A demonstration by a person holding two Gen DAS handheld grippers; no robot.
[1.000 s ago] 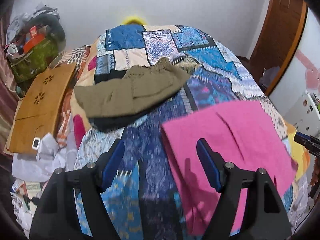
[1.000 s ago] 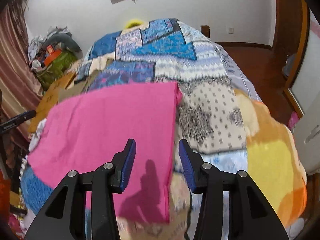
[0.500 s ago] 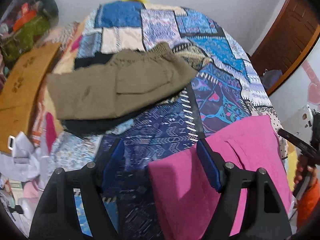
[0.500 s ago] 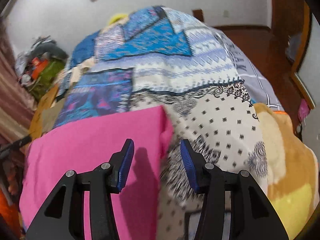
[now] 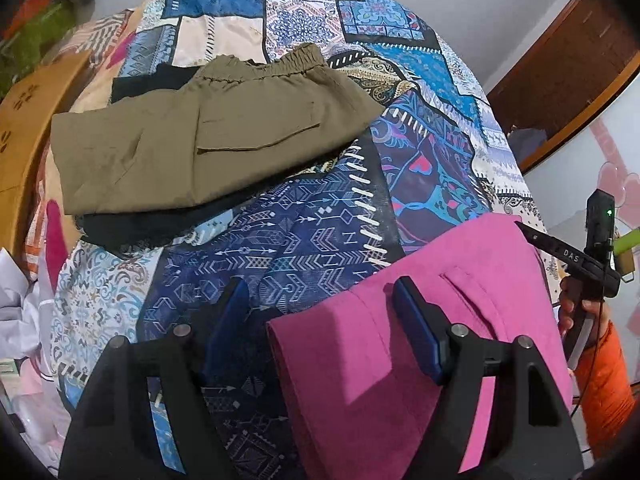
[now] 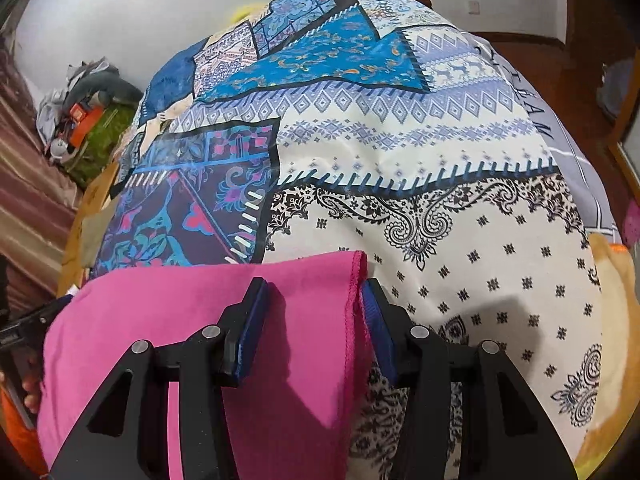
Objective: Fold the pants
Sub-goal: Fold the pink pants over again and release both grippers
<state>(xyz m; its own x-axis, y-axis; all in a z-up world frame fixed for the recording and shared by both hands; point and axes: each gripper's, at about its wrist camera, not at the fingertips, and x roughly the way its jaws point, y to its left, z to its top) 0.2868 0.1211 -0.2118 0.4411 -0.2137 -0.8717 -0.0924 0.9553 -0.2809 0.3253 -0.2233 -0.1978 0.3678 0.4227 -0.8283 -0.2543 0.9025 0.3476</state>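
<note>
pink pants (image 5: pixel 420 344) | folded flat — stitched edge at right | on patchwork bedspread (image 6: pixel 400 140)

- The pink pants (image 5: pixel 420 360) run under both grippers, their near end cut off by the frame.
- A black garment (image 5: pixel 120 228) lies mostly hidden beneath the olive pants (image 5: pixel 192 136).

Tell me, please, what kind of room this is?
Probably a bedroom: a bed under a patchwork bedspread, folded olive pants and pink pants lying on it, a wooden door behind.
</note>
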